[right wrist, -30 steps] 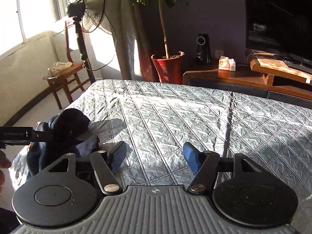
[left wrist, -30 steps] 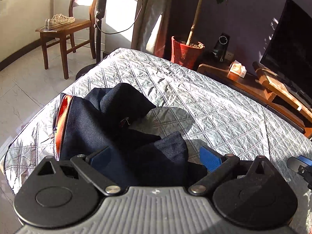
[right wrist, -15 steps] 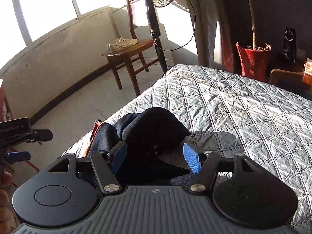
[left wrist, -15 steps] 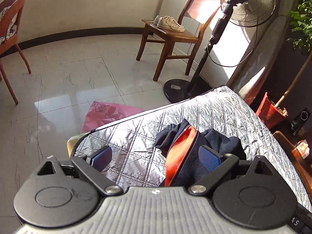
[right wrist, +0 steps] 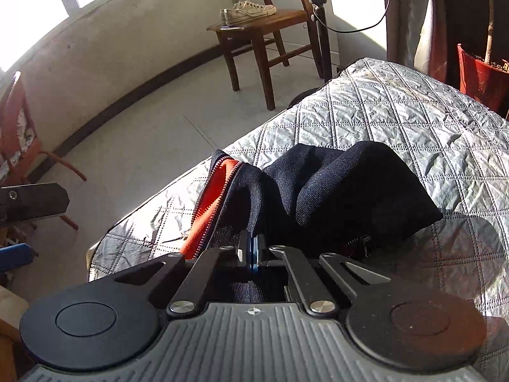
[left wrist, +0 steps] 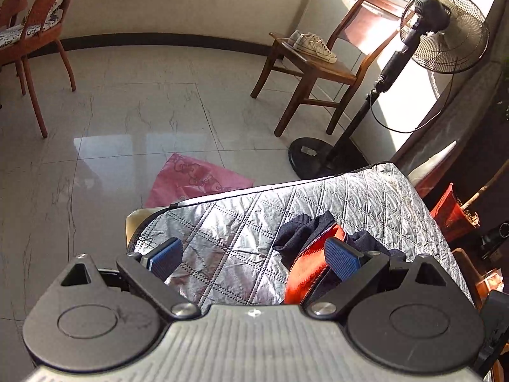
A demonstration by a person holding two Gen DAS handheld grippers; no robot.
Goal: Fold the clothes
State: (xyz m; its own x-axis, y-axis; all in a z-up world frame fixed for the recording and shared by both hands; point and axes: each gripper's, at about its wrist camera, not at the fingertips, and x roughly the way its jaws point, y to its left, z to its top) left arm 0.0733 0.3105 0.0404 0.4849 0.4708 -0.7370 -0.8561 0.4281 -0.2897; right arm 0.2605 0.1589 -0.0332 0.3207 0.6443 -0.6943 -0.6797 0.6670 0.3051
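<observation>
A dark navy jacket [right wrist: 343, 184] with an orange lining [right wrist: 216, 191] and an open zipper lies crumpled near the corner of the bed's silver quilt [right wrist: 397, 111]. My right gripper [right wrist: 253, 250] is low over it, its jaws closing tight on a fold of navy fabric by the zipper edge. My left gripper [left wrist: 254, 253] stands open over the quilt's corner [left wrist: 366, 197]. Its right finger [left wrist: 342, 256] is in front of the jacket's [left wrist: 302, 229] orange lining [left wrist: 305, 277], with only bare quilt between the pads.
The bed ends just beyond the jacket, with tiled floor below. A pink bag [left wrist: 191, 181] lies on the floor. A wooden chair with sneakers [left wrist: 311, 60] and a standing fan [left wrist: 442, 28] are beyond. A red plant pot [right wrist: 480, 73] stands at the right.
My right gripper travelled left across the bed to the jacket and shut on its fabric. My left gripper swung away from over the jacket and rolled toward the bed's corner, staying open.
</observation>
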